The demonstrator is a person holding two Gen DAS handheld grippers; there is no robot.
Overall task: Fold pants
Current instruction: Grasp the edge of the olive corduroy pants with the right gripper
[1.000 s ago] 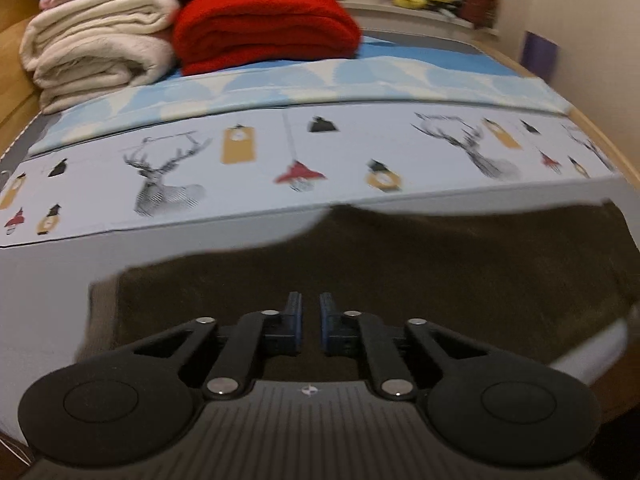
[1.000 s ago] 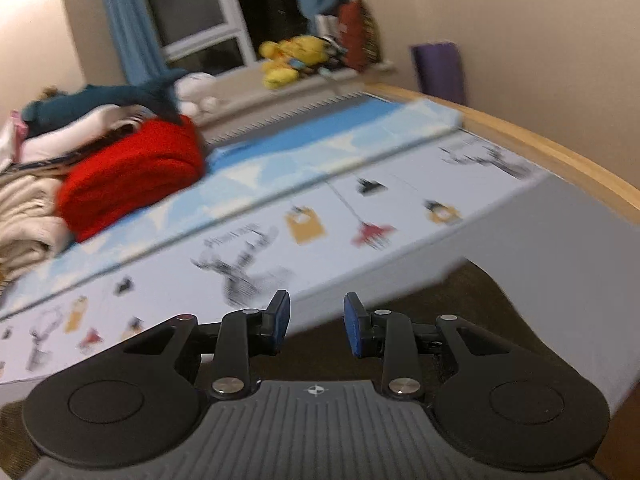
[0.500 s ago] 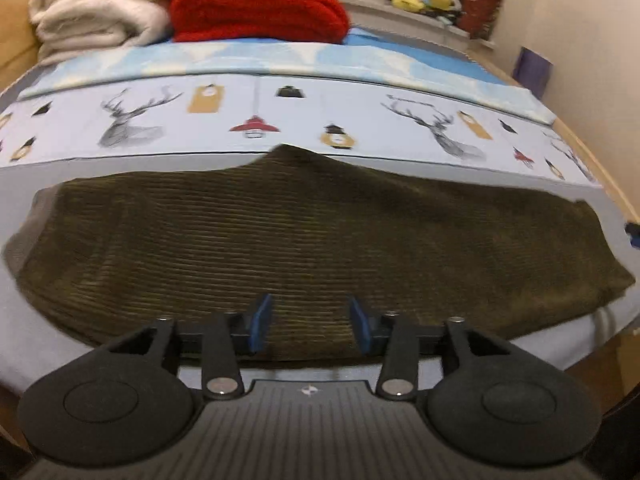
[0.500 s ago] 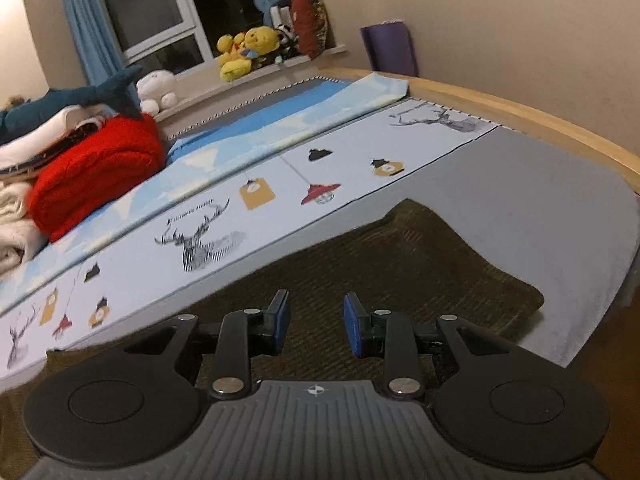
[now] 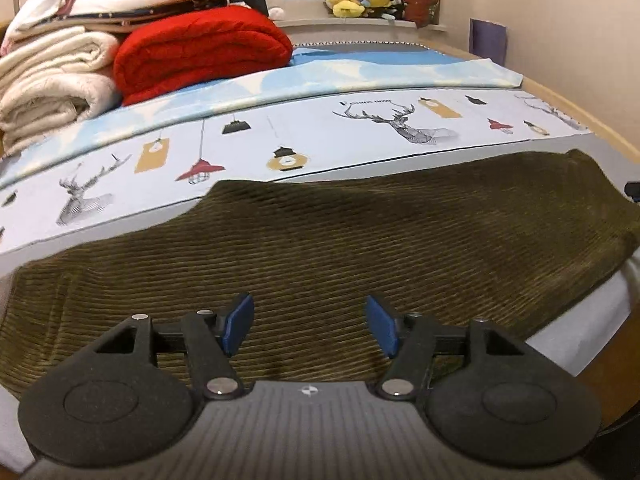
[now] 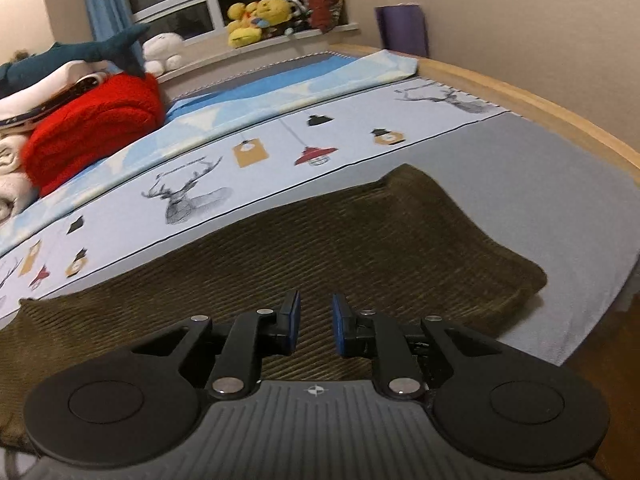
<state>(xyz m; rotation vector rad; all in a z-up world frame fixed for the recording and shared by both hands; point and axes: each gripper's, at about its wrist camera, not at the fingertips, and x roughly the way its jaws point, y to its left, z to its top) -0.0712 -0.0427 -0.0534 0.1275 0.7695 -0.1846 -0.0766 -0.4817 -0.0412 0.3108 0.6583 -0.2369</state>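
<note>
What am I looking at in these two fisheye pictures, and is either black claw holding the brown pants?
Each picture comes from a camera on a hand-held two-finger gripper, looking forward along its blue-padded fingers; a person carries one in each hand. The left gripper has just been opening and stands wide, empty. The right gripper has been closing but a gap remains, nothing pinched. Both hang above the olive-brown corduroy pants, spread flat on the grey bed sheet. Behind lie a deer-print cloth, a folded red blanket and cream towels.
</note>
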